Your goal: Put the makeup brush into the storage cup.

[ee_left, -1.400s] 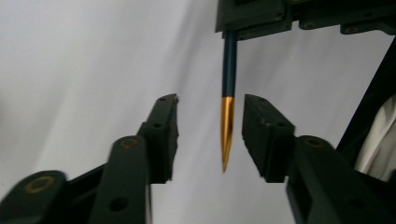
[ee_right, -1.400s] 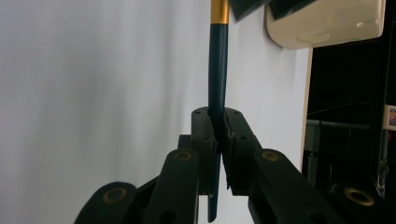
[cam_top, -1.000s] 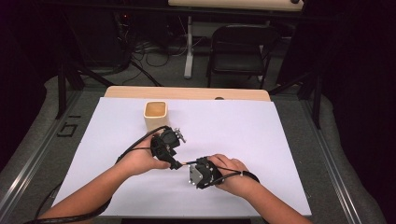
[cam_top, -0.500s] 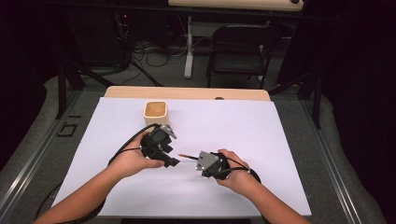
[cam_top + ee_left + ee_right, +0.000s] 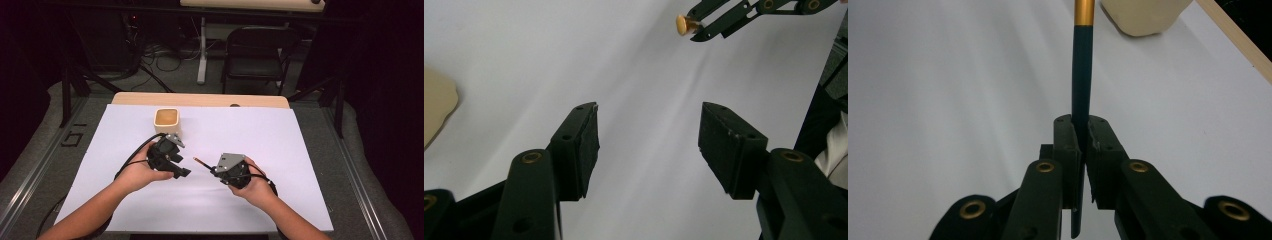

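A dark green pencil (image 5: 201, 163) with a gold end sticks out of my right gripper (image 5: 212, 170), which is shut on it. In the right gripper view the pencil (image 5: 1081, 65) runs straight ahead from between the closed jaws of the right gripper (image 5: 1083, 145), towards a beige cup (image 5: 1143, 15). My left gripper (image 5: 184, 172) is just left of the pencil tip and open. In the left gripper view the left gripper (image 5: 649, 145) has nothing between its jaws, and the pencil's gold end (image 5: 684, 24) hangs beyond them. The cup (image 5: 166, 119) stands behind the left gripper.
A white sheet (image 5: 280, 135) covers the table, with a strip of wooden edge (image 5: 200, 99) along the far side. A black folding chair (image 5: 255, 55) and cables are on the floor beyond. The cup's rim (image 5: 436, 107) shows at the left.
The two grippers were close together and have drawn apart. My right gripper has moved right with the pencil in its jaws; the left hand shifted slightly left.
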`<state>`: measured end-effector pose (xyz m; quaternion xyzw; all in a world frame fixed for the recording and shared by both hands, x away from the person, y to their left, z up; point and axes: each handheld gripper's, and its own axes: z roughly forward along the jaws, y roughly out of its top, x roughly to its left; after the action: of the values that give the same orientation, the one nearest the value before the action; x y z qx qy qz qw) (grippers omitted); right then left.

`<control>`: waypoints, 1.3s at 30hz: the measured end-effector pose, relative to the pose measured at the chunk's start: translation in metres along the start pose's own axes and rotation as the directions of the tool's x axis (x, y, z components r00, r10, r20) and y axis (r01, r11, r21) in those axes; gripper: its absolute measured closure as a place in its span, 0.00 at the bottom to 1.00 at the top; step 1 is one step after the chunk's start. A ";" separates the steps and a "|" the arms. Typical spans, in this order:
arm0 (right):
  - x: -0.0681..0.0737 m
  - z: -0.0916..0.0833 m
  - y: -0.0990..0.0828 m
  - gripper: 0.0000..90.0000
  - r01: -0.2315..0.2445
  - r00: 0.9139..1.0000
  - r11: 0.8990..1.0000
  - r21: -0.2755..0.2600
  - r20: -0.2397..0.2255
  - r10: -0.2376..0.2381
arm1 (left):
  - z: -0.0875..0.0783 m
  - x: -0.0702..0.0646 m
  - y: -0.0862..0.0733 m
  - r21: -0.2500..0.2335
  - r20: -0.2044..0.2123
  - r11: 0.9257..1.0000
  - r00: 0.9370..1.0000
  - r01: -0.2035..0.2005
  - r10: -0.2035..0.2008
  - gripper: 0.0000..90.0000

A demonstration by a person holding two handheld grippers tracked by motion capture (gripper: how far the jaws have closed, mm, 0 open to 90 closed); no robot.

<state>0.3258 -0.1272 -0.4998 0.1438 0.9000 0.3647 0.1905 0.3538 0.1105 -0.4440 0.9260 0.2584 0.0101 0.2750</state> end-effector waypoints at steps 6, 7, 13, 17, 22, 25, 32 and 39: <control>-0.003 0.000 0.000 0.94 -0.073 0.997 0.996 -0.047 -0.040 0.071 | 0.000 0.002 -0.002 -0.027 0.011 0.999 1.000 0.024 -0.023 0.47; -0.004 0.000 0.000 0.94 -0.088 0.995 0.995 -0.049 -0.045 0.085 | 0.000 0.002 -0.003 -0.035 0.012 0.999 1.000 0.029 -0.028 0.47; -0.006 0.001 -0.004 0.94 -0.158 0.986 0.983 -0.089 -0.069 0.152 | 0.000 0.004 -0.007 -0.065 0.019 0.997 0.999 0.043 -0.042 0.48; -0.007 0.002 -0.006 0.94 -0.204 0.977 0.972 -0.115 -0.085 0.195 | 0.000 0.006 -0.011 -0.103 0.018 0.993 0.998 0.062 -0.060 0.48; -0.007 0.004 -0.007 0.94 -0.244 0.967 0.959 -0.142 -0.105 0.230 | 0.001 0.007 -0.017 -0.147 0.008 0.987 0.998 0.067 -0.066 0.47; -0.006 0.005 -0.007 0.94 -0.258 0.963 0.955 -0.149 -0.114 0.243 | 0.001 0.007 -0.020 -0.182 0.016 0.980 0.997 0.075 -0.073 0.46; -0.005 0.007 -0.007 0.94 -0.297 0.952 0.938 -0.177 -0.131 0.276 | 0.004 0.007 -0.029 -0.237 0.021 0.968 0.996 0.086 -0.084 0.46; -0.004 0.010 -0.010 0.94 -0.336 0.938 0.922 -0.194 -0.153 0.310 | 0.004 0.007 -0.036 -0.330 0.054 0.935 0.991 0.131 -0.120 0.46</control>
<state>0.3324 -0.1294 -0.5121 0.2467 0.8283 0.4953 0.0881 0.3430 0.1374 -0.4672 0.8478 0.3070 0.0208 0.4318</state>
